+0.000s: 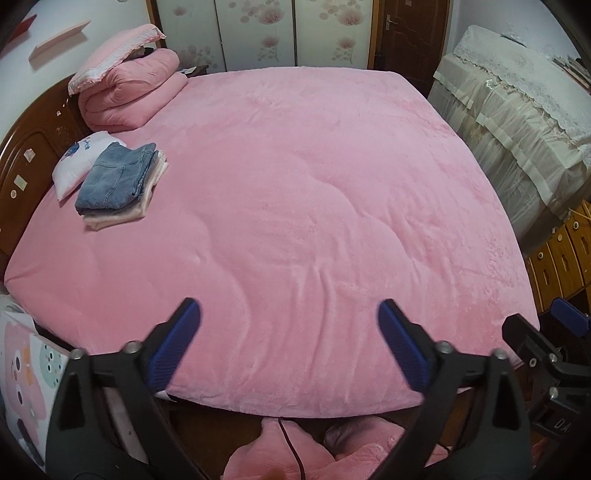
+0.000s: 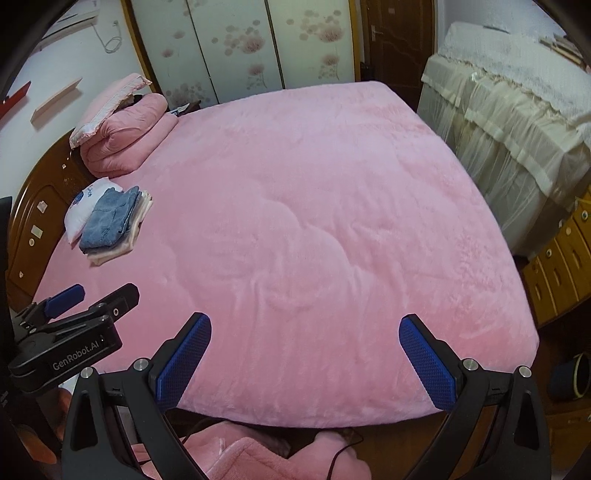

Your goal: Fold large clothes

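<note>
Lying folded on the pink bed cover [image 1: 295,184], the jeans [image 1: 114,173] are seen near the headboard [image 1: 33,155], on top of a pale pink garment [image 1: 122,214] whose edges show beneath them. Just beside the stack, on the headboard side, a small white pillow [image 1: 74,162] with a blue print is touched by it. Further along the headboard a rolled pink quilt [image 1: 129,92] is set in the bed's corner, with a frilled pink pillow [image 1: 114,51] resting on it.

The rest of the cover is shown smooth, marked only by shallow stitched creases. Below the near edge of the bed, pink fleece [image 2: 240,458] is bunched on the floor, crossed by a dark cord [image 2: 340,454] — whether it is clothing cannot be told.

The left gripper [image 1: 288,314] is held above the near edge, its blue pads spread wide with nothing between them. The right gripper [image 2: 304,325] is likewise held wide apart and empty, well apart from the jeans. Each gripper is caught at the margin of the other's view — both are side by side at the foot of the bed.

Beyond the bed, floral wardrobe doors [image 1: 258,33] and a dark wooden door [image 1: 406,33] are seen. To the right, furniture is draped in cream lace cloth [image 1: 517,110], with wooden drawers [image 1: 561,258] beside it.
</note>
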`<move>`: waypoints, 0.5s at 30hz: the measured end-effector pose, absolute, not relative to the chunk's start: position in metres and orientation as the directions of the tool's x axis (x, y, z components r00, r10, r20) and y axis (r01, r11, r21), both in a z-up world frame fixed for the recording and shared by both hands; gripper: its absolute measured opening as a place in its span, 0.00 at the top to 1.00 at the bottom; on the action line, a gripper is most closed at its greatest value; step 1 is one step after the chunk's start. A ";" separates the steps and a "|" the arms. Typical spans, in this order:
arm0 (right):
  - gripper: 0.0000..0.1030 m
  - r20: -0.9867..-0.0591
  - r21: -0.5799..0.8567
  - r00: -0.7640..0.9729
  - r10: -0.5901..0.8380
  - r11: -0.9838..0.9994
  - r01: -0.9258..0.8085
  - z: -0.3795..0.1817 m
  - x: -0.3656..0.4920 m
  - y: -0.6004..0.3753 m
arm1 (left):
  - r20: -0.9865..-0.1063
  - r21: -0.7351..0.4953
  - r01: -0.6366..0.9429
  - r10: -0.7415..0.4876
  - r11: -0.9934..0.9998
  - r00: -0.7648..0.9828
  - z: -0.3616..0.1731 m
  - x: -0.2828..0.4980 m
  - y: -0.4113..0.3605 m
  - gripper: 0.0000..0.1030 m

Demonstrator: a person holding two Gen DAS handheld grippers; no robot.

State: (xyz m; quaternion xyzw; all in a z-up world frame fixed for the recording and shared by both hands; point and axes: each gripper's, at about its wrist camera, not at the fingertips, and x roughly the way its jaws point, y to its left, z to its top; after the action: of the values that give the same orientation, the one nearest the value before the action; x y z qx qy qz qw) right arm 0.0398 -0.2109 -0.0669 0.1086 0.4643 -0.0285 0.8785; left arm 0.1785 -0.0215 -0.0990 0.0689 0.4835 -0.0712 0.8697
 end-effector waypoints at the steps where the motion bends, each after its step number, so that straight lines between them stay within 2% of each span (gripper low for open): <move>1: 0.00 -0.823 0.163 0.565 0.053 0.976 0.146 -0.065 0.041 -0.210 | -0.850 0.044 0.191 -0.063 0.981 0.523 -0.099 0.178 -0.022 0.00; 15: 0.00 -0.850 0.179 0.521 0.074 0.972 0.154 -0.068 0.048 -0.214 | -0.850 0.058 0.197 -0.055 0.979 0.524 -0.094 0.174 -0.029 0.00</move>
State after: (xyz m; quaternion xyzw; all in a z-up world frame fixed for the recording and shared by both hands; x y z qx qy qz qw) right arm 0.0485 -0.2144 -0.0677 0.1166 0.4887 -0.0232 0.8643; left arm 0.1742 -0.0294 -0.0940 0.0734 0.4824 -0.0725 0.8699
